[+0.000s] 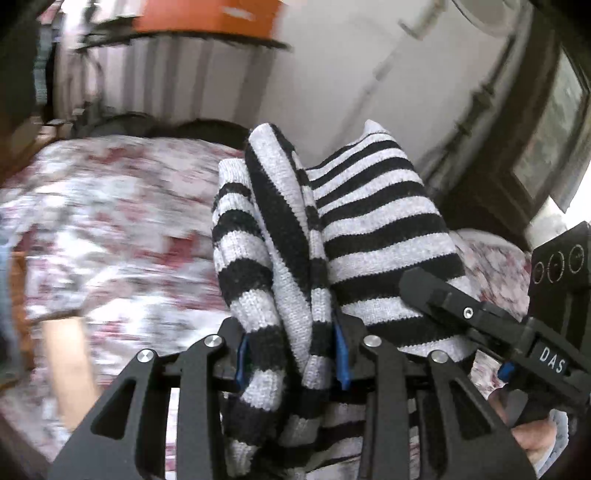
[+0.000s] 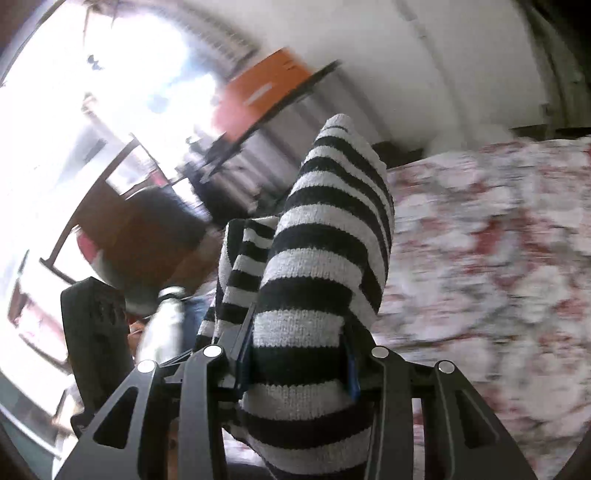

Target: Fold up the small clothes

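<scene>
A black-and-white striped knit garment (image 1: 332, 236) is held up above a bed with a red-and-white floral cover (image 1: 110, 229). My left gripper (image 1: 291, 354) is shut on a bunched fold of it, blue pads pressed on both sides. My right gripper (image 2: 299, 365) is shut on another part of the striped garment (image 2: 325, 251), which rises between its fingers. In the left wrist view the right gripper (image 1: 480, 314) shows at the right, clamped on the garment's edge. Both grippers are close together, and the garment hangs between them.
The floral bed cover (image 2: 498, 258) spreads below and to the right. An orange box (image 1: 207, 14) sits high on a shelf by the white wall. A dark wooden window frame (image 1: 535, 147) is at right. A metal bottle (image 2: 162, 325) and the left gripper's black body (image 2: 96, 332) show at left.
</scene>
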